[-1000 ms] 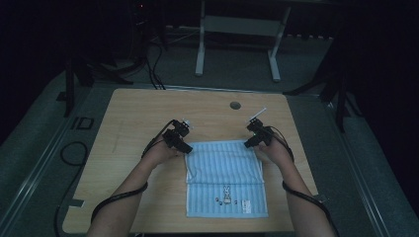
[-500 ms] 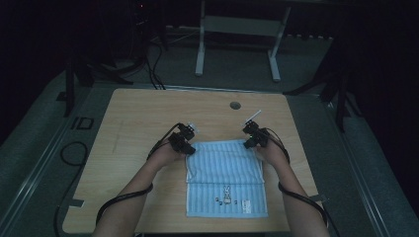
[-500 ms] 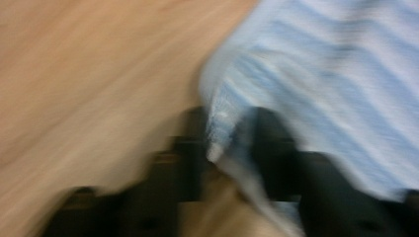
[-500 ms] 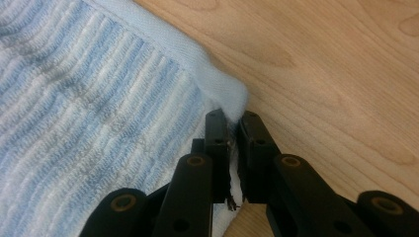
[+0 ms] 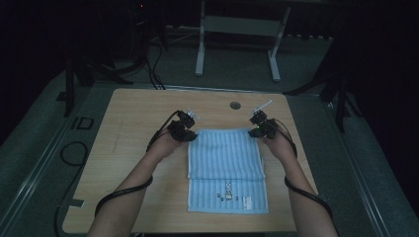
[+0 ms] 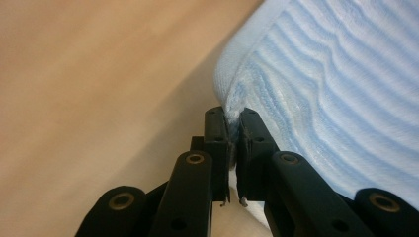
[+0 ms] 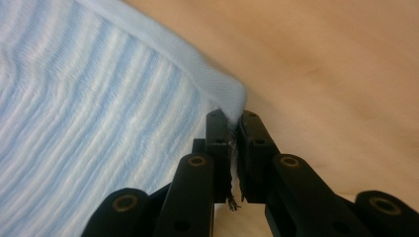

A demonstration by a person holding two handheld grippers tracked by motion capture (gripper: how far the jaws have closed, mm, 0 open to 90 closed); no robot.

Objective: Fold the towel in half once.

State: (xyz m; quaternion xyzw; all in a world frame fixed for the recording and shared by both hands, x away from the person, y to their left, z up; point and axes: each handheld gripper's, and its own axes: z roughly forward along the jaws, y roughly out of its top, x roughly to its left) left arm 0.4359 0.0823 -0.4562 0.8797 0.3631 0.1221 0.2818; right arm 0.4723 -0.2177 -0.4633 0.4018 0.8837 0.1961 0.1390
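From the high view, I see the blue striped towel [image 5: 226, 170] lying in the middle of the frame on the wooden table [image 5: 128, 163]. My left gripper [image 5: 184, 129] sits at the towel's upper left corner and my right gripper [image 5: 261, 128] at its upper right corner. They look tiny here, so I cannot tell from this view how the jaws stand. A small dark round spot [image 5: 235, 105] sits near the top edge of the table, and I cannot tell what it is.

In the left gripper view, the left gripper [image 6: 232, 143] has its jaws almost closed, pinching the towel [image 6: 346, 84] corner in the middle of the frame. Only a little bit of cloth is between them.

In the right gripper view, the right gripper [image 7: 232, 143] is nearly closed too, biting the towel [image 7: 89, 108] corner, with loose threads hanging below.

I think the corner could slip out if I pull hard, because each bite is so small. One side slipping would make the towel go crooked. How deep the cloth goes between the jaws is hidden.
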